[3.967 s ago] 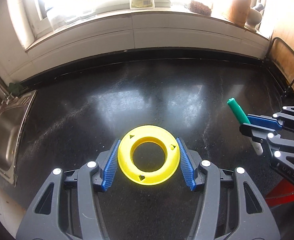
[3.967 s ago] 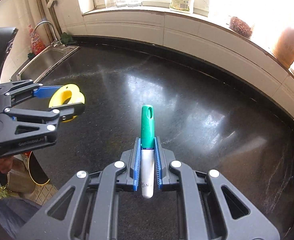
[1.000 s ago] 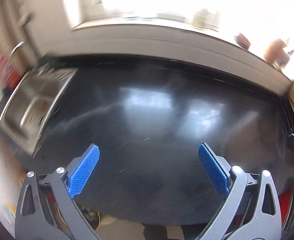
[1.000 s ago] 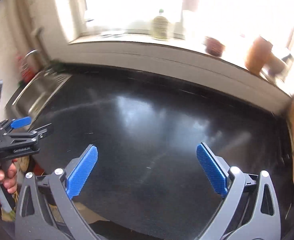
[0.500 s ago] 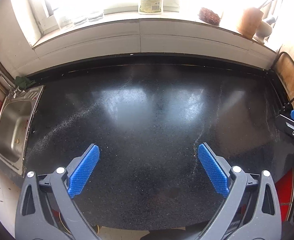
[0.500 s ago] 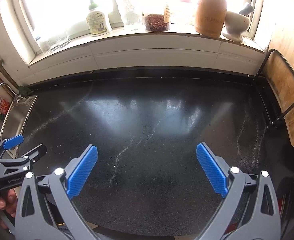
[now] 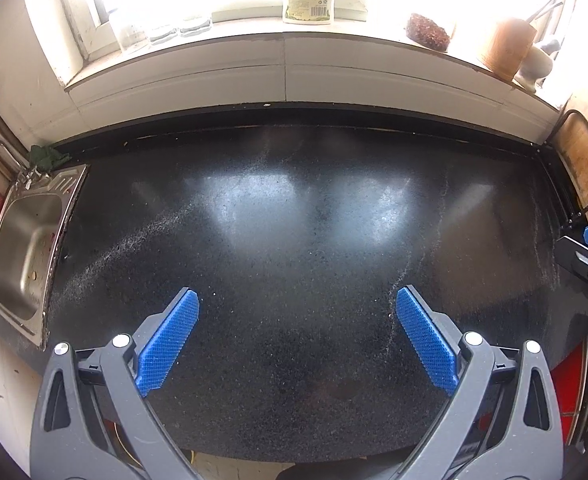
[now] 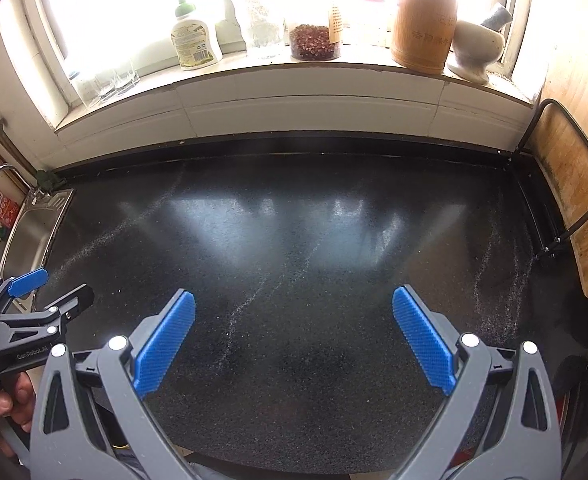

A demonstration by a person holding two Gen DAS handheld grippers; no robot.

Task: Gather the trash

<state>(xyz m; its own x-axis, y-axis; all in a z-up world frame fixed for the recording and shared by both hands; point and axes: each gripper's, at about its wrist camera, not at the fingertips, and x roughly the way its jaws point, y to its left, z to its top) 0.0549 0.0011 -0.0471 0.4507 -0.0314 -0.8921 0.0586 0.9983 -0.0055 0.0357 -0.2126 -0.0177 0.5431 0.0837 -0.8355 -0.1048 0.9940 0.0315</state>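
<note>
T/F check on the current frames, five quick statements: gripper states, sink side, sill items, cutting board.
1. The left gripper is open with nothing in it. True.
2. The right gripper is shut on a green marker. False: it is open and holds nothing.
3. The steel sink sits at the countertop's left end. True.
4. The wooden utensil holder stands on the countertop. False: it stands on the windowsill, beside the stone mortar.
5. The wooden cutting board lies flat by the sink. False: it stands on edge in a rack at the right end.
</note>
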